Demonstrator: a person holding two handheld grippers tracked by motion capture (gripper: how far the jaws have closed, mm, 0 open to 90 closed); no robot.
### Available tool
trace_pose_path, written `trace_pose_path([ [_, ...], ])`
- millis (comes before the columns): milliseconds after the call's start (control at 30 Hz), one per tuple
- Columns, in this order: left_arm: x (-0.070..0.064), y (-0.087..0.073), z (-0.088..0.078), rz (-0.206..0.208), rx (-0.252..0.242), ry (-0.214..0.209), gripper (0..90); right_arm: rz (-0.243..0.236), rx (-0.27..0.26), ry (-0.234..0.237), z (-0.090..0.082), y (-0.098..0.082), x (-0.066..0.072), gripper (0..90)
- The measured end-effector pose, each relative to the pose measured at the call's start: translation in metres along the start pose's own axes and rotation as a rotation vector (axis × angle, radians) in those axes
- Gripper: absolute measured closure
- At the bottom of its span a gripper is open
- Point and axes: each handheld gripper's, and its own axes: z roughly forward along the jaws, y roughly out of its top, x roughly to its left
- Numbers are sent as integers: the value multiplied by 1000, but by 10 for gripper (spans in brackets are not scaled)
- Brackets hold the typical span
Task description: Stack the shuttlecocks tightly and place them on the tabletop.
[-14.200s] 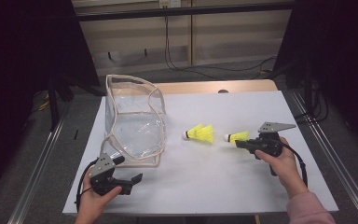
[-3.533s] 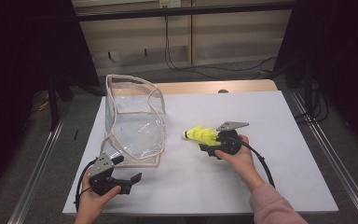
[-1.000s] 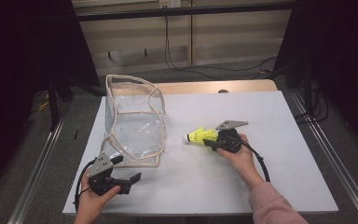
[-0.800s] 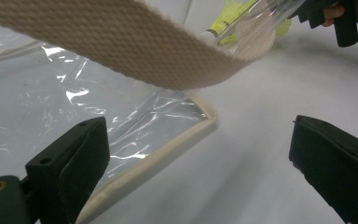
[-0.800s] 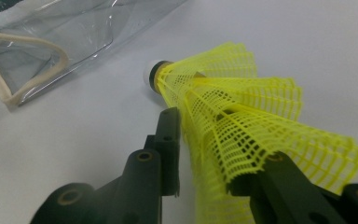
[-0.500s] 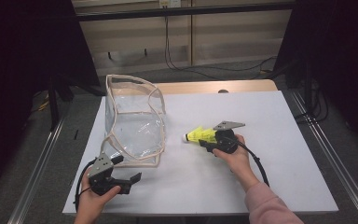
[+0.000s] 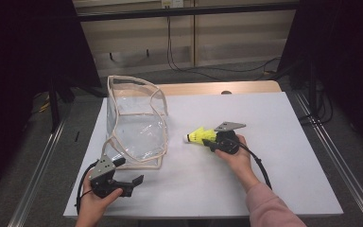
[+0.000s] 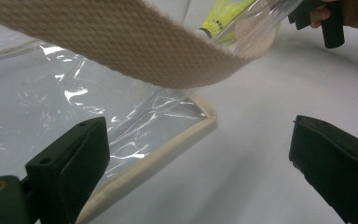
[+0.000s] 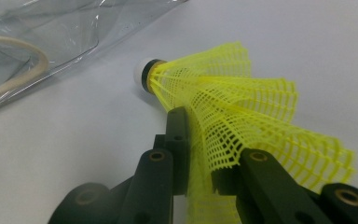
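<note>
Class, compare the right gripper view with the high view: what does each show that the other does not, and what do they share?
Right gripper view alone: the yellow shuttlecock's mesh skirt up close, squeezed between the right gripper's black jaws.

High view alone: the left gripper lying near the bag's front corner, both hands, the whole white table and the dark floor around it.

Both: the shuttlecock, its white cork tip pointing towards the clear plastic bag with beige trim, on the white surface.
</note>
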Motion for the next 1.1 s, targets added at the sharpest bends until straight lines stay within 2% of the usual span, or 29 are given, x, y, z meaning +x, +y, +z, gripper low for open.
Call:
trace_pose_path([
  [67,0,0,0,1,-3,3,50,14,-1,5,0,0,0,801],
  [133,1,0,-1,11,8,11,50,4,-5,6,-1,1,0,801],
  [200,0,0,-1,0,8,6,50,23,-3,15,-2,1,0,802],
  [300,1,-1,-1,-1,1,2,50,15,-4,20,-3,1,-1,802],
  [400,1,-1,-1,-1,0,3,50,27,-4,33,-6,3,0,803],
  [500,1,-1,-2,2,0,6,50,13,-11,36,-9,5,0,803],
  [967,2,-1,-3,7,6,15,50,21,-10,69,-26,18,1,802],
  [1100,2,-1,-3,6,6,14,50,3,-19,72,-31,22,2,802],
])
